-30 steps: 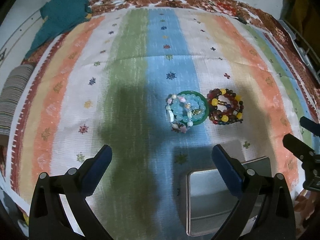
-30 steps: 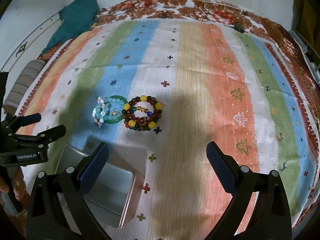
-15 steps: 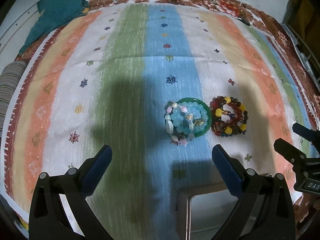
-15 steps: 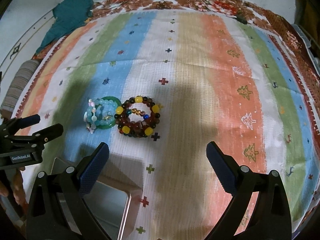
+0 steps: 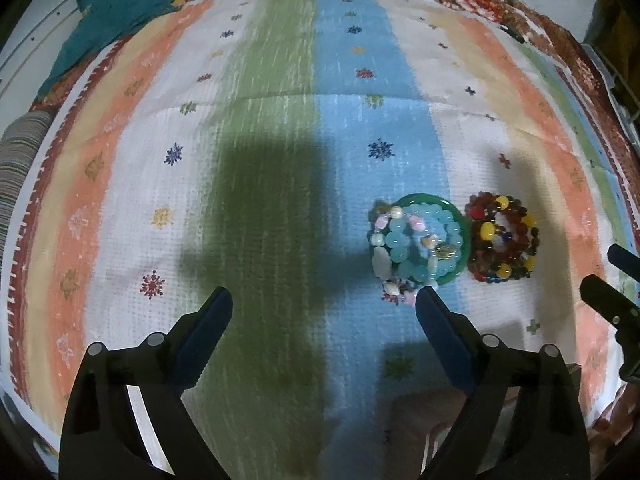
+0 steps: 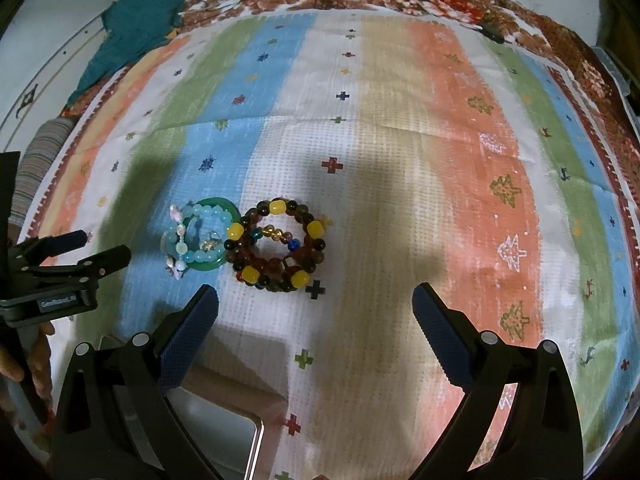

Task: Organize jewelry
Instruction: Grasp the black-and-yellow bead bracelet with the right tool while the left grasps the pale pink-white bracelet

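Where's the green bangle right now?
In the right wrist view the green bangle lies left of centre on the striped cloth, under the pale blue bead bracelets and touching the dark beaded bracelets on its right.

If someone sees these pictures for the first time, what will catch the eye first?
Two bead heaps lie side by side on the striped cloth: pale blue bracelets over a green bangle, and dark bracelets with yellow beads to their right. Both tongs hang above, and a metal tin sits at the near edge.
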